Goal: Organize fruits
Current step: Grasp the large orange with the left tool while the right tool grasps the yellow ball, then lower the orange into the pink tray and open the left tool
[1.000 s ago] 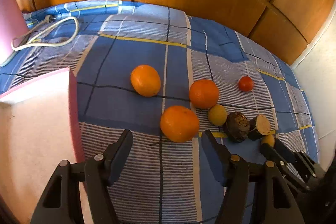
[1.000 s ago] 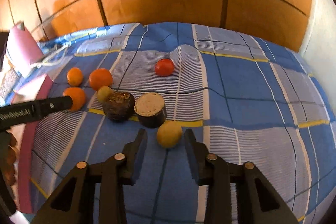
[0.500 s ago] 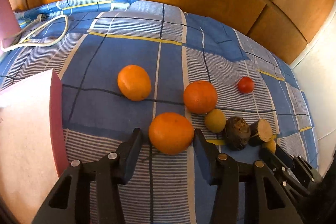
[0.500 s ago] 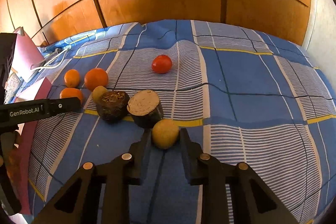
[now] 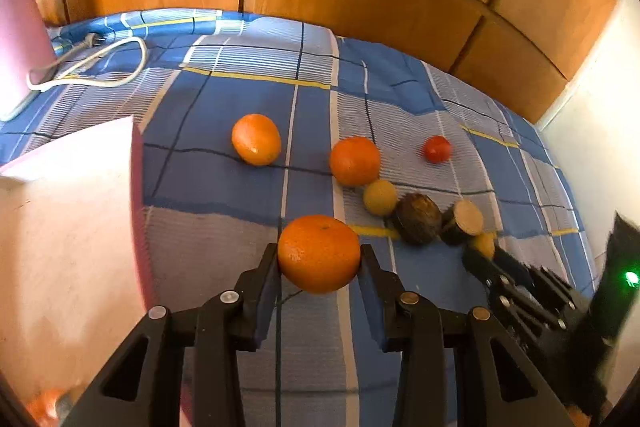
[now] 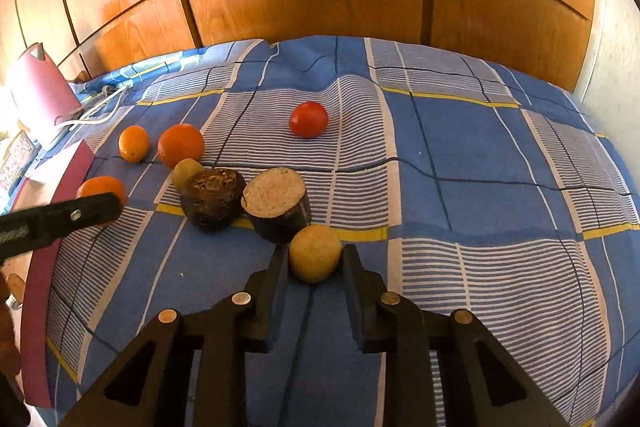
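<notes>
Left gripper (image 5: pixel 319 259) pinches an orange (image 5: pixel 319 251), pink box (image 5: pixel 68 227) just left; right gripper (image 6: pixel 315 259) pinches a lemon (image 6: pixel 315 253).

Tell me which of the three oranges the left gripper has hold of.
The left gripper is shut on the nearest orange. The other two oranges lie free farther back on the bedsheet, untouched.

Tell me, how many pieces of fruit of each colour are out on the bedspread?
Orange: 3
Red: 1
Yellow-green: 2
Dark brown: 2
Total: 8
</notes>
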A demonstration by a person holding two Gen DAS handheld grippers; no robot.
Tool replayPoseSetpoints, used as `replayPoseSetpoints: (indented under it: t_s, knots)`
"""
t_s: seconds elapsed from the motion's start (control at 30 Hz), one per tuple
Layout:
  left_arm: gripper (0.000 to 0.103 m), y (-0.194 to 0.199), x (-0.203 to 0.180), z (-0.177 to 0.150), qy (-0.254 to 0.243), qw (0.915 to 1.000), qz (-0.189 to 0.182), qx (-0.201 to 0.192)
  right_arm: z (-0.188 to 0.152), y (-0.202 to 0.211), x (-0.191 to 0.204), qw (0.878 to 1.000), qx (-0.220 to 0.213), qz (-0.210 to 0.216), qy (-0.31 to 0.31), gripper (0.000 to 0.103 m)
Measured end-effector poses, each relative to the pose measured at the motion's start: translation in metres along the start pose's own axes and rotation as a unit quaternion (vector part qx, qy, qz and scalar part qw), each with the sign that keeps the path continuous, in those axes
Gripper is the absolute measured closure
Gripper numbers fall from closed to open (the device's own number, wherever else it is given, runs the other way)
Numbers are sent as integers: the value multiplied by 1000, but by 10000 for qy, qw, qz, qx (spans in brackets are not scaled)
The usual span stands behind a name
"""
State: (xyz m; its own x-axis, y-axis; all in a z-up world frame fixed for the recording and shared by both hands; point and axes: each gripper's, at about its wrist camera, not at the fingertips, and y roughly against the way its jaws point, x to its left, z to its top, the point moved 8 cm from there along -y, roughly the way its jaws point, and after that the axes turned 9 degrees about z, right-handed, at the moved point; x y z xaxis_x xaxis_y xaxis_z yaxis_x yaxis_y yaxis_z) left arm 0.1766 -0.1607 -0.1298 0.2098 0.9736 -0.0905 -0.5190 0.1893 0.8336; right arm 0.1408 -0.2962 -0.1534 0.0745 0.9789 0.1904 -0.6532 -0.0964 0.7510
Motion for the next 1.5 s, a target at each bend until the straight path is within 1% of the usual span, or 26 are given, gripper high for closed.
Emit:
replayPoseSetpoints:
  t_s: [0.13,0.33,0.43,0.63,0.87,0.97,1.07,1.13,1.3,1.4,1.5]
  knots:
    - [64,15,1,-12,46,10000,15,16,-1,-1,2,9999,50,-87,68,76]
    - [64,34,6,-24,81,9999,72,-62,-1,-1,-3,9997,16,171,-146,76]
    - [64,44,8,-27,79,9998,93,-145,-1,-1,-3,9996,23,214,-183,76]
    - [64,64,14,-34,77,9993,139,-326,-3,2,5,9998,88,-129,100,77]
    - [64,75,28,-44,190,9990,184,-364,-23,15,30,9993,140,24,332,77]
    - [64,80,36,-49,274,9987,215,-384,-30,18,39,9990,100,10,446,77]
    - [64,84,48,-51,359,9980,304,-431,-32,22,45,9989,91,-5,452,77]
    - [64,88,57,-52,417,9971,398,-498,-30,28,55,9988,16,105,488,77]
    - [64,96,85,-50,720,9940,548,-610,-25,38,88,9956,-75,347,869,77]
    - [64,100,105,-47,862,9913,720,-683,-27,40,104,9936,-58,439,1041,77]
    - [64,100,129,-46,1059,9870,976,-715,-32,39,114,9920,0,517,1153,77]
